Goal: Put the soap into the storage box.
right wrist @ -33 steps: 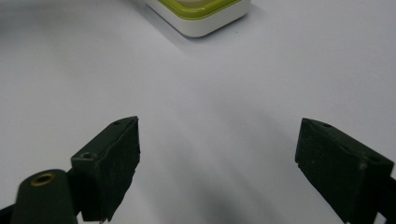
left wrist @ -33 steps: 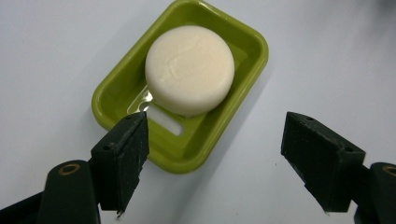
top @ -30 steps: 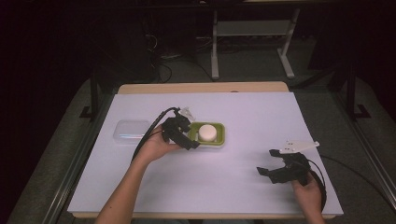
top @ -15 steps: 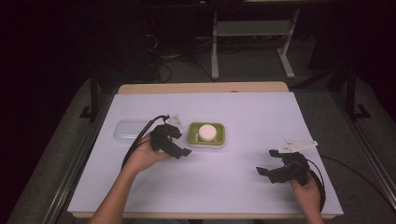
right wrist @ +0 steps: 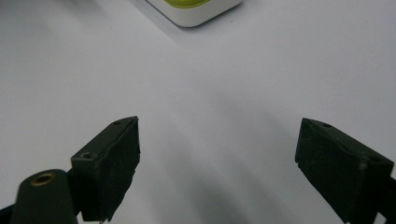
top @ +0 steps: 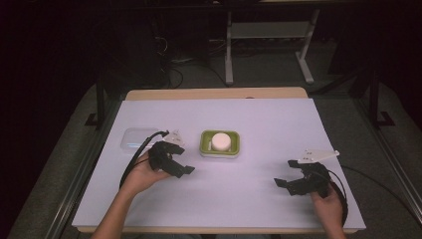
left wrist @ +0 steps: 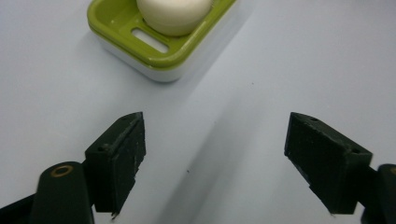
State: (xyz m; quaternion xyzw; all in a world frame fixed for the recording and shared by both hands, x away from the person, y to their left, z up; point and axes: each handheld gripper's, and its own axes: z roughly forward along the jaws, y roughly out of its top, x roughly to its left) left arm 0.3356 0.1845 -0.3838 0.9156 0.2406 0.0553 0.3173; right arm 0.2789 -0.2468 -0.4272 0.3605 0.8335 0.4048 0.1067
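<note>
Seen from above, the table [top: 259, 199] is covered by a pale sheet, with a strip of wood showing along its far edge. Near the middle, a little toward 11 o'clock, sits a green soap dish [top: 220, 144] holding a round white soap [top: 222, 141]. At 9 o'clock from the dish, apart from it, lies a clear plastic lid [top: 134, 138]. Your left gripper [top: 180, 169] is at about 8 o'clock from the dish, near it but not touching; your left hand [top: 144, 172] holds it with the jaws spread and nothing between them. A cable [top: 133, 162] loops from it back toward you. Your right gripper [top: 290, 181] is at about 4 o'clock from the dish, well apart from it, its jaws also spread and empty, held in your right hand [top: 328, 201]. A pale three-cornered plate [top: 318, 155] sits on top of it.

Looking along your left gripper [left wrist: 215, 154], the two black jaws stand wide apart over the bare sheet. The soap dish [left wrist: 154, 56] lies at 11 o'clock, near the top edge, with the soap [left wrist: 173, 14] resting in it and a slot visible in its green tray.

Looking along your right gripper [right wrist: 217, 158], the jaws are again wide apart with only the sheet between them. A corner of the soap dish [right wrist: 196, 14] shows at 12 o'clock, at the top edge.
</note>
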